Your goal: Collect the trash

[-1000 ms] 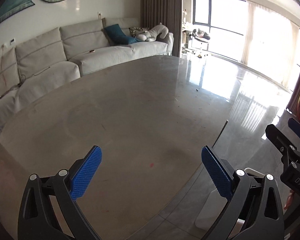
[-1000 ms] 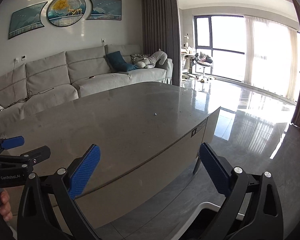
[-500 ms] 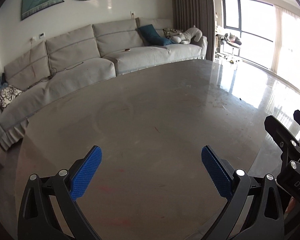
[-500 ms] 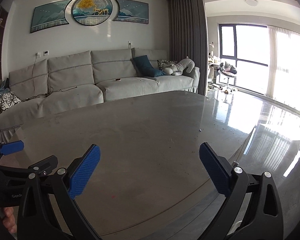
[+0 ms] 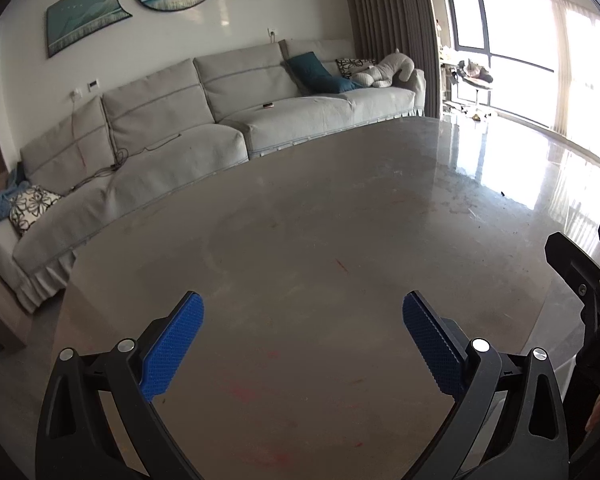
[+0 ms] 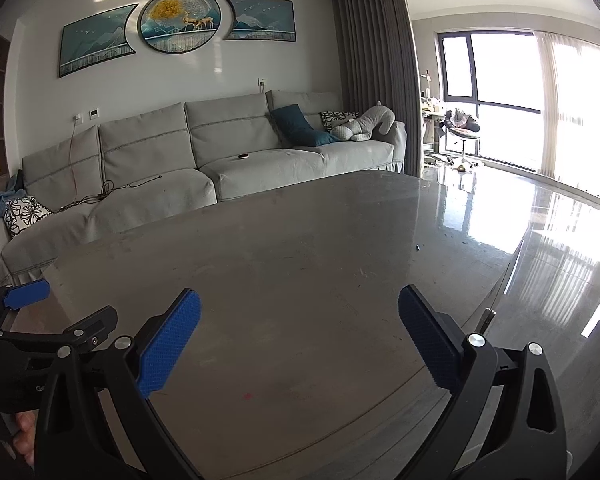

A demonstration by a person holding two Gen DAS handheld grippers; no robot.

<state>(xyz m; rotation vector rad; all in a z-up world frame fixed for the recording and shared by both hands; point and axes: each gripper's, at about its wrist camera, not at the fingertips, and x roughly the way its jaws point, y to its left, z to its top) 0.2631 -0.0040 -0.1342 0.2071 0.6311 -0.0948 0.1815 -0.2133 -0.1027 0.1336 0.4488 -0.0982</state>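
Grey, glossy stone table carries only a tiny dark speck near its right edge, too small to identify, while left gripper and right gripper hover wide apart, holding nothing.

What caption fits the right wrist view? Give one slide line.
Open right claw above a bare grey table, facing a grey sofa.
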